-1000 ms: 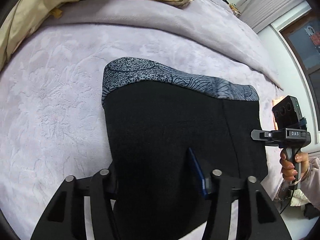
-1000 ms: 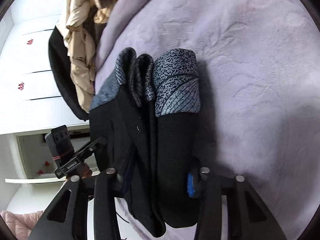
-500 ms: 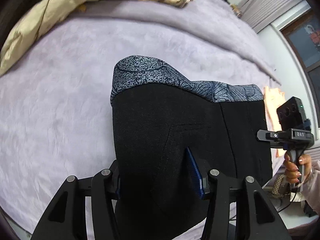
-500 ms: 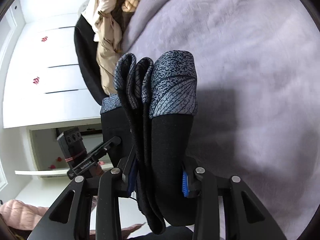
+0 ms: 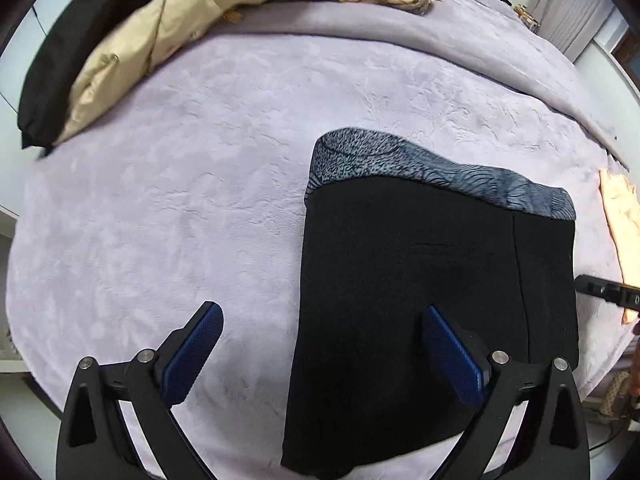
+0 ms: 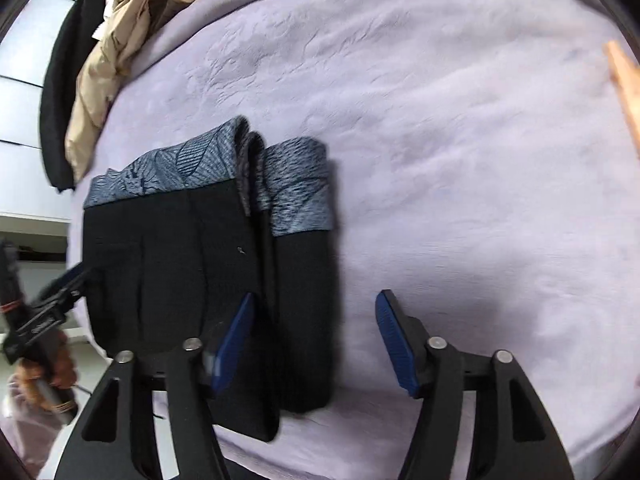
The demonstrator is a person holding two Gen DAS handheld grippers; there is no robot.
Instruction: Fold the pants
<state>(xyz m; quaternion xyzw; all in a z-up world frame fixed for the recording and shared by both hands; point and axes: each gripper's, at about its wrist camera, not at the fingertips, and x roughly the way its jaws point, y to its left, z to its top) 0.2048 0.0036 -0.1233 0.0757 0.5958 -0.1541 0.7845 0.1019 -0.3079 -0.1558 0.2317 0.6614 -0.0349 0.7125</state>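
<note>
I see pants [image 5: 432, 280]: matt black woven cloth, grey printed waistband | bed [image 5: 200, 160]: lilac plush embossed blanket | my left tongs [image 5: 320, 344]: matt black plastic, ribbed blue pads [image 5: 192, 344], metal pins | jacket [image 5: 160, 28] at 11 o'clock: smooth beige fabric

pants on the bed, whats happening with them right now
A person with a gripper in each hand is folding black pants on a lilac blanket. The pants lie folded in a compact stack, patterned waistband showing. The left gripper and right gripper are both open, holding nothing.
</note>
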